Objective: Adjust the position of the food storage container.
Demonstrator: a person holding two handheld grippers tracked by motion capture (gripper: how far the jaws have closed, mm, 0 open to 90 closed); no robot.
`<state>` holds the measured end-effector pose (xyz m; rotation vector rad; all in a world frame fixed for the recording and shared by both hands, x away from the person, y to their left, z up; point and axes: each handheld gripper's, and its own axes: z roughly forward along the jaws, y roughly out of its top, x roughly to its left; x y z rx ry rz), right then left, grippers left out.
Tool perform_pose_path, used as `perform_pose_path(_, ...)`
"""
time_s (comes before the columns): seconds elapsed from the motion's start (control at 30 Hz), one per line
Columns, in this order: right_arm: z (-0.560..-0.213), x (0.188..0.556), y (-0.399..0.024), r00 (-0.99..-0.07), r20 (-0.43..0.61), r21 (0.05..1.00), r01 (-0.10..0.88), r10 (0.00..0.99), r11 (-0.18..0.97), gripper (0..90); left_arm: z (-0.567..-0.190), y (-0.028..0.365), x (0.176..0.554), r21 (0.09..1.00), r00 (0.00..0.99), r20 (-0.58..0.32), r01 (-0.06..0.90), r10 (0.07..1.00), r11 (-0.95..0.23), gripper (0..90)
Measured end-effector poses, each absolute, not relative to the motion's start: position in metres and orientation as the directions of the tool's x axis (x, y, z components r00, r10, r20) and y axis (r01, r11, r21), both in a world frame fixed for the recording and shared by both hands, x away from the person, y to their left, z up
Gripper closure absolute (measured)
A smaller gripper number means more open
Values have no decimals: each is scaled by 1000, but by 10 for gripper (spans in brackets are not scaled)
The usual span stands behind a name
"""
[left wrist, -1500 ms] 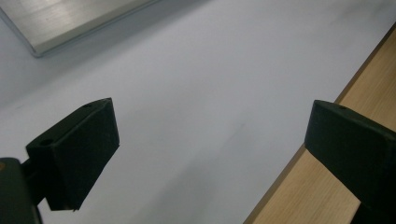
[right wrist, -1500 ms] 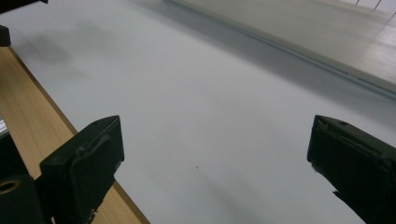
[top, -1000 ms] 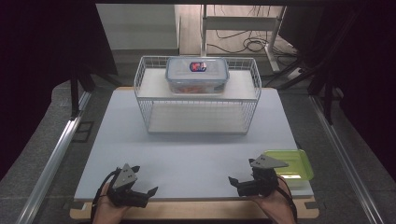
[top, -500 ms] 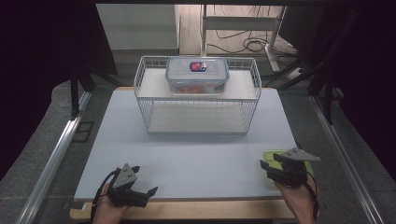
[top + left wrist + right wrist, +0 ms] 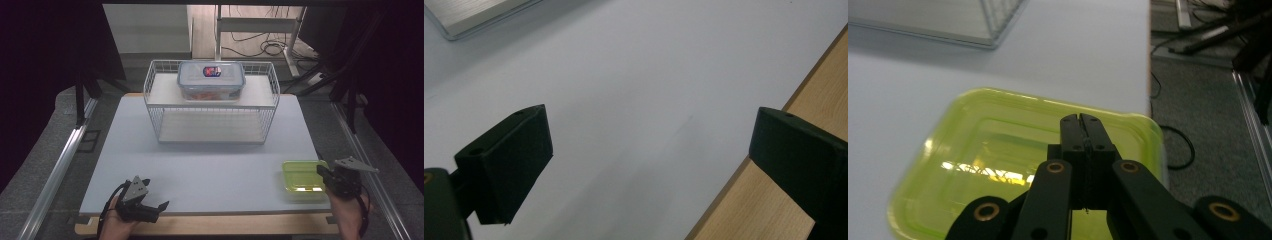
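High view: left gripper lower left, hand low at table edge, jaws spread, nothing between. Right gripper lower right, just closed, at right edge of green lid.

Left gripper view: jaws wide apart over table.

Right gripper view: jaws pressed together above lid, gripping nothing.

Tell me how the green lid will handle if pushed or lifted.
The green lid looks thin and see-through, so probably light and slightly flexible. Its glossy surface on the smooth table suggests it slides easily. Lying flat, it should not tip or roll.
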<state>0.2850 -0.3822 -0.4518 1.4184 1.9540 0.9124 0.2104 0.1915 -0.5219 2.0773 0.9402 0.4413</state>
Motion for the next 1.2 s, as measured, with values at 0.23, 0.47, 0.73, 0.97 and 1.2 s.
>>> perform_pose_path(0.23,-462,287,-407,-211,-70,771,609,975,188,894,-522,192,211,786,660,-13,471,751,-400,38)
perform_pose_path(0.47,-471,288,-425,-149,-76,755,637,986,155,894,-522,192,211,783,662,-12,472,749,-404,39)
perform_pose_path(0.73,-479,291,-425,-155,-53,728,670,987,144,894,-523,191,211,780,663,-14,476,749,-407,39)
perform_pose_path(0.97,-479,291,-411,-202,-32,720,675,979,163,894,-523,191,211,779,663,-10,475,748,-410,39)
perform_pose_path(1.2,-481,292,-393,-250,-18,706,683,968,189,894,-523,192,211,780,660,-10,476,751,-407,41)
